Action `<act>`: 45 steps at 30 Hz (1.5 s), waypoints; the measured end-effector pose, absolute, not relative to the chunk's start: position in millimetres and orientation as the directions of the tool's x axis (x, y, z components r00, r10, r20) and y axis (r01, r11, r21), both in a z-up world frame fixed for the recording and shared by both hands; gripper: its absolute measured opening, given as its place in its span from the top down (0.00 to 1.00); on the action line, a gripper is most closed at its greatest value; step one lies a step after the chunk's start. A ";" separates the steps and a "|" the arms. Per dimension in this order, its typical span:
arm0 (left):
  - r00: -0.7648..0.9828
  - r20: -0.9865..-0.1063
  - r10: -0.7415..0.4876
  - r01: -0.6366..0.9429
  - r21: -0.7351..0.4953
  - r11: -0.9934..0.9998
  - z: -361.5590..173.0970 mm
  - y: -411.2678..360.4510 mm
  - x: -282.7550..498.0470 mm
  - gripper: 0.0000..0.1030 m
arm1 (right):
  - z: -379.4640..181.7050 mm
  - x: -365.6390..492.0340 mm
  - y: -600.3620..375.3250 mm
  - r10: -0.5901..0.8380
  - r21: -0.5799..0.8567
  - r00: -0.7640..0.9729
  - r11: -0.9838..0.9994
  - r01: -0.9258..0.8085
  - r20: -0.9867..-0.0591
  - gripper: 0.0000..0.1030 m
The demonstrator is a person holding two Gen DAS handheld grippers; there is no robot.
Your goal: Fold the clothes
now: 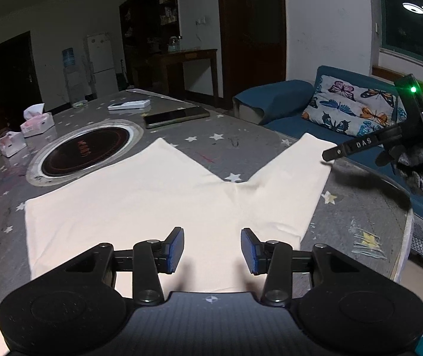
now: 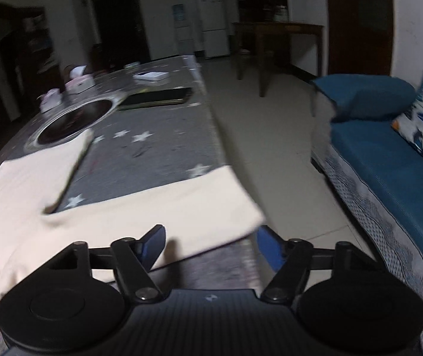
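One pair of cream-coloured fabric shorts (image 1: 140,207) lies spread flat on the grey star-printed surface (image 1: 235,139), its two legs fanning away from the left wrist camera in a V with a wedge of bare cloth between them. The left gripper (image 1: 212,249) hangs just over the waist end of the garment, jaws wide apart with nothing between the blue pads (image 1: 174,249). The right gripper (image 2: 208,247) sits at the outer corner of the right-hand leg, by the surface's edge nearest the sofa — its jaws are also wide, and the cream hem lies just ahead of them, not pinched; this view is blurred. From the left camera, that gripper's dark finger tip (image 1: 334,152) shows at the far corner of the same leg.

Beyond the shorts a round black induction plate with a steel ring (image 1: 85,151) is set into the surface, the left leg's tip just beside it. Farther off lie a dark slim tablet (image 1: 175,116), a flat white box (image 1: 128,105) and two pink-and-white tissue packs (image 1: 37,123). Off the right edge stands a blue sofa (image 1: 288,118) with a butterfly-print cushion (image 1: 351,105).
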State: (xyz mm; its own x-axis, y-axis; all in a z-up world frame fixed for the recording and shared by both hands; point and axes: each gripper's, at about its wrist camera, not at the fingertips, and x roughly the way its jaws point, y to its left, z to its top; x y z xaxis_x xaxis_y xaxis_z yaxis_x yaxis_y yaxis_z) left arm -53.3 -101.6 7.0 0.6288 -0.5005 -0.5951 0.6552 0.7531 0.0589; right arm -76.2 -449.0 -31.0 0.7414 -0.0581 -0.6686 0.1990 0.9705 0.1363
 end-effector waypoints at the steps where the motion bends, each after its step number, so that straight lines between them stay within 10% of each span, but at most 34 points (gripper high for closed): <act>1: 0.626 -0.598 -0.501 0.658 0.059 0.751 6.0 -104.5 -52.5 0.56 | -32.4 -76.0 -452.8 -0.065 0.140 0.740 0.967 0.212 -0.669 0.40; 16: 0.579 -0.643 -0.501 0.677 0.035 0.736 -14.2 -133.8 -44.7 0.55 | -37.8 -68.1 -472.2 -0.045 0.208 0.763 0.950 0.232 -0.644 0.91; 45: 0.682 -0.576 -0.451 0.548 -0.008 0.837 -3.2 -42.3 -68.8 0.50 | 104.2 -12.2 -255.6 0.456 0.267 0.778 0.889 -0.373 -0.432 0.96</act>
State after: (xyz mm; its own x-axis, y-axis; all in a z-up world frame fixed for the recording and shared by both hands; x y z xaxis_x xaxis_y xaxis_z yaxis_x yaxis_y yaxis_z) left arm -68.8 -42.3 -3.2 0.6816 -0.4512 -0.5760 0.5475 0.8368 -0.0075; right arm -12.2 -255.6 104.2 0.7780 0.4559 -0.4323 -0.3726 0.8888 0.2667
